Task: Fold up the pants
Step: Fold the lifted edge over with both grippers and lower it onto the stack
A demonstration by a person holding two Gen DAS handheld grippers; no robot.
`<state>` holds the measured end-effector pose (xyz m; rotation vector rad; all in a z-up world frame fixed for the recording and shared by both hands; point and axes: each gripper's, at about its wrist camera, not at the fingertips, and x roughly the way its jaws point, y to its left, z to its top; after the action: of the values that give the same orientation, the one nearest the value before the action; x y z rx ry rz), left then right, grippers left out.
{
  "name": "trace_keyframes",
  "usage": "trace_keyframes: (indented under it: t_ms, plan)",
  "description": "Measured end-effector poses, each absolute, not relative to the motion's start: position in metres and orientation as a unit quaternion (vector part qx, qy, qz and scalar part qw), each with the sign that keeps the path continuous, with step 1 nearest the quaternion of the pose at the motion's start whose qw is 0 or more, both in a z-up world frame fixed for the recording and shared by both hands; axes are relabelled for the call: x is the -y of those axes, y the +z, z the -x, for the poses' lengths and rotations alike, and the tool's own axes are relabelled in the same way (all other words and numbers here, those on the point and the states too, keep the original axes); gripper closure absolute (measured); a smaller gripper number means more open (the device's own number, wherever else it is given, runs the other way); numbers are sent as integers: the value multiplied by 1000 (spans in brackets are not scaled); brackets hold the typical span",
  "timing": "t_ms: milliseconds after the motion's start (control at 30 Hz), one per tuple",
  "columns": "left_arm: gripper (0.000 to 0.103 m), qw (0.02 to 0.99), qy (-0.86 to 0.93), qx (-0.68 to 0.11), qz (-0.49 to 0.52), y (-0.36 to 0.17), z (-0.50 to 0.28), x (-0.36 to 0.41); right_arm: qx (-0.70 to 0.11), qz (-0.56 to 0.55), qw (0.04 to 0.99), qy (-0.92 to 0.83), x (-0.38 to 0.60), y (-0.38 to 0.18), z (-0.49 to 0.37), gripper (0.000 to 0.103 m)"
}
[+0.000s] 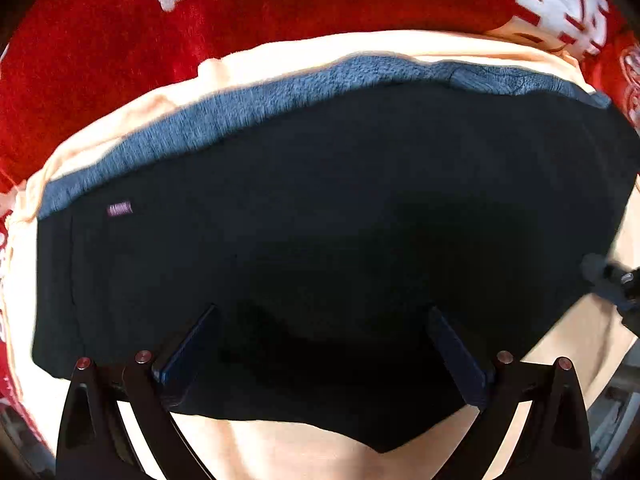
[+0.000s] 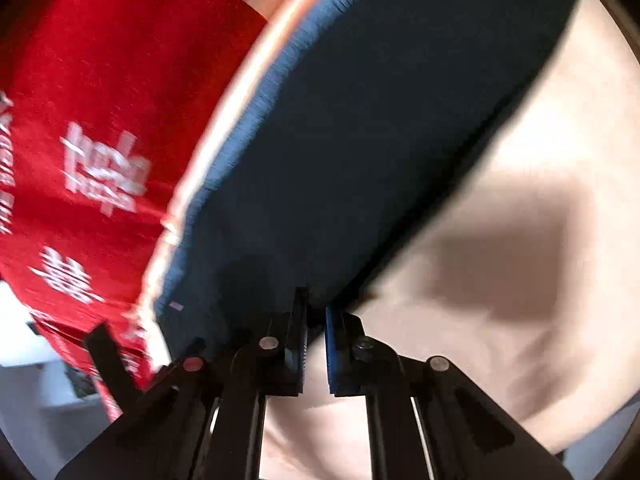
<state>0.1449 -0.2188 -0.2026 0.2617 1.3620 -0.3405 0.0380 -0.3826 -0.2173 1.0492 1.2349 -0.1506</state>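
The dark navy pants [image 1: 320, 220] lie folded on a peach cloth [image 1: 304, 452], with a lighter blue fleecy band [image 1: 248, 104] along their far edge and a small pink label [image 1: 119, 209] at the left. My left gripper [image 1: 320, 320] is open, its fingers spread wide over the near edge of the pants. In the right wrist view the pants [image 2: 380, 120] run diagonally. My right gripper [image 2: 316, 308] is nearly shut, pinching the near edge of the pants. The right gripper also shows at the right edge of the left wrist view [image 1: 616, 280].
A red cloth with white lettering [image 1: 240, 12] lies beyond the peach cloth, and it also shows at the left of the right wrist view [image 2: 100, 120]. Bare peach cloth [image 2: 520, 240] spreads to the right of the pants.
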Motion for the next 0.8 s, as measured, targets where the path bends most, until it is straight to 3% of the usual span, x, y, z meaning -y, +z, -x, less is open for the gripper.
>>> trace_keyframes:
  t_ms: [100,133,333,533,600,667,800]
  plan:
    - [0,742,-150,-644,-112,-196,-149,216,-558,-480,674,-65,390,-221,-28,92]
    - [0,744,-145,-643,-111,-190,-152,215,-567,-448,688,-64,389,-211,-31,84]
    - [0,788,-121,-600,-67,-155,-213,213,-562,-298,772,-5,375,-154,-98,67]
    - [0,793,-56,-601,-82,-204,-282,201,-576,-220,786,45,338,-186,-193,67]
    - [0,796,-48,-601,-51,-210,-288,184,-583,-201,786,41,341,-202,-201,73]
    - [0,793,-34,-607,-42,-208,-294,167,-572,-226,787,42,361,-206,-204,88]
    - [0,798,5,-598,-69,-192,-302,130,-572,-247,782,-8,403,-201,-197,91]
